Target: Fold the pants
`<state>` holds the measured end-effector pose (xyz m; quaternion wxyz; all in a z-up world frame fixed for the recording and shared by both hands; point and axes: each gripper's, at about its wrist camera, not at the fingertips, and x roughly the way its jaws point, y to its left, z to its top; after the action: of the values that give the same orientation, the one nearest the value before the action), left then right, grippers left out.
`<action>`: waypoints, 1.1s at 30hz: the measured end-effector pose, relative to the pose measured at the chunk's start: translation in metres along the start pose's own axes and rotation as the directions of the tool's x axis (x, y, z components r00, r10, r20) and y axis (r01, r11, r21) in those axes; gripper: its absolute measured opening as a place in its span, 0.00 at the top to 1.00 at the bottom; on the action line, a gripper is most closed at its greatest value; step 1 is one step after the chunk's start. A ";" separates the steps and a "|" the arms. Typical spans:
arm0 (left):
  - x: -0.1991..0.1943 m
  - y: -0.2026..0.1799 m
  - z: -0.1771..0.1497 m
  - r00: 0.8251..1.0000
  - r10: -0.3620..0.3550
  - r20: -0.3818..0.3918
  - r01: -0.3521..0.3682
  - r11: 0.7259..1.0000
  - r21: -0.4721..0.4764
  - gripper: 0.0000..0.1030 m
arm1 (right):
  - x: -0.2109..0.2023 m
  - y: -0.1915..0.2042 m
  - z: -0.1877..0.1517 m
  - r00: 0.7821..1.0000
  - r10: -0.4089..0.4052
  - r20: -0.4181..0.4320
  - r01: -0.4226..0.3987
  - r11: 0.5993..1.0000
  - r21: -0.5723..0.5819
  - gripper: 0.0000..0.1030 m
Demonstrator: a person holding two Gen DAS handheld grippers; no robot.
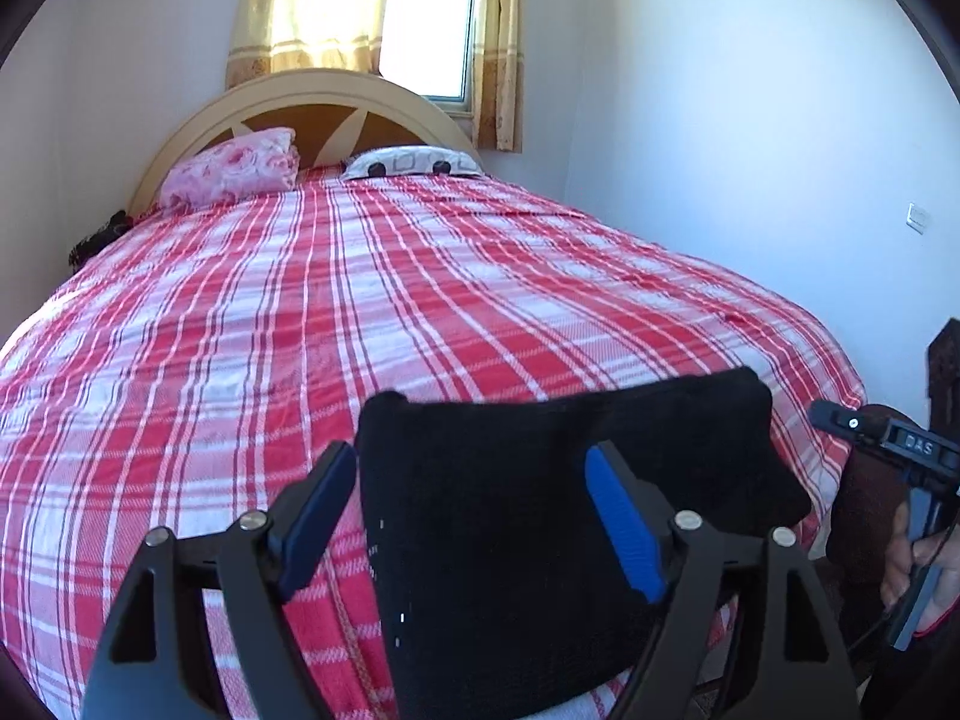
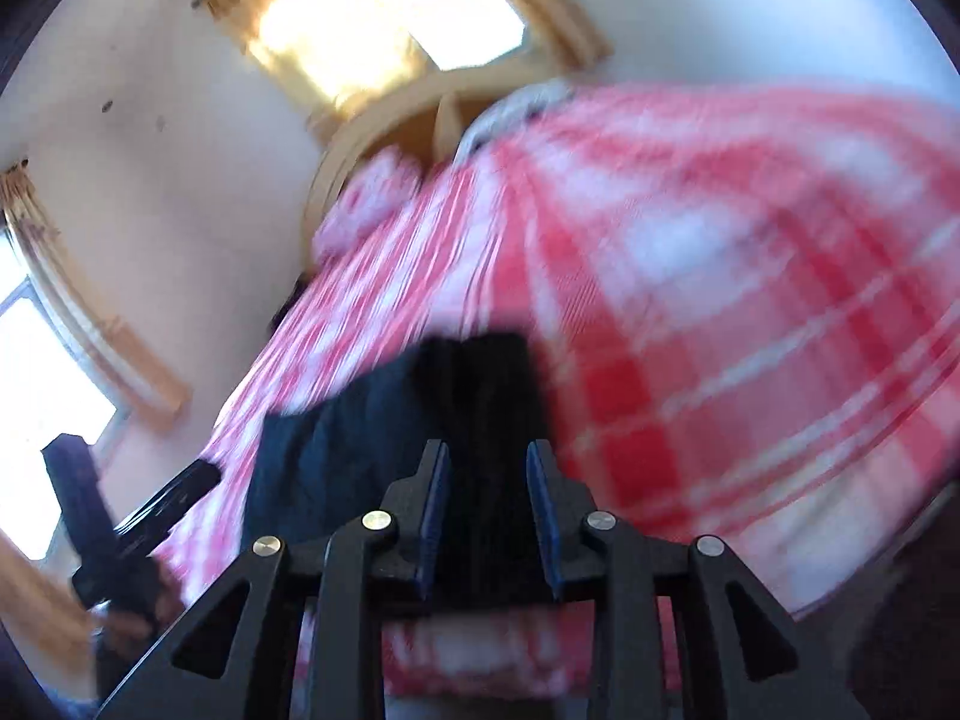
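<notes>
most of the folding is seemingly being finished, the pants (image 1: 564, 516) lying as a compact black block at the bed's (image 1: 420, 300) near edge while the left gripper (image 1: 480, 516) is being held wide and the right gripper (image 2: 487, 510) narrow, nothing gripped.

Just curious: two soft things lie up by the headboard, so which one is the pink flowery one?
The pink floral bundle on the left; the pillow right of it is white with dark markings.
</notes>
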<state>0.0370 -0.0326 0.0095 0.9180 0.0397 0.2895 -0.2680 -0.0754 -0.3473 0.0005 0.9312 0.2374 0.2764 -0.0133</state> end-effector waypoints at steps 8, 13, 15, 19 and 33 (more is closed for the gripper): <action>0.051 -0.009 0.020 0.998 0.008 -0.061 -0.010 0.999 -0.032 0.21 | 0.057 0.066 0.017 0.997 -0.069 -0.018 0.062 0.962 -0.266 0.72; 0.086 0.009 -0.004 0.982 0.085 -0.166 -0.101 0.990 -0.095 0.21 | 0.086 0.041 0.008 0.996 -0.057 -0.064 0.044 0.981 -0.190 0.72; 0.091 0.016 -0.010 0.979 0.096 -0.178 -0.118 0.986 -0.118 0.14 | 0.086 0.033 0.007 0.998 -0.020 -0.064 0.011 0.989 -0.149 0.72; 0.101 0.041 -0.021 0.975 0.006 -0.221 -0.071 0.955 -0.287 0.04 | 0.090 0.031 0.004 0.999 0.001 -0.054 -0.008 0.993 -0.122 0.72; 0.022 0.072 -0.023 0.968 0.201 -0.149 -0.230 0.949 -0.217 0.03 | 0.035 0.044 -0.011 0.997 0.045 0.070 -0.044 0.999 -0.005 0.71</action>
<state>0.0775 0.0234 -0.0280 0.9203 -0.0199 0.3696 -0.1270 -0.0444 -0.2989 -0.0069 0.9407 0.2413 0.2383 -0.0004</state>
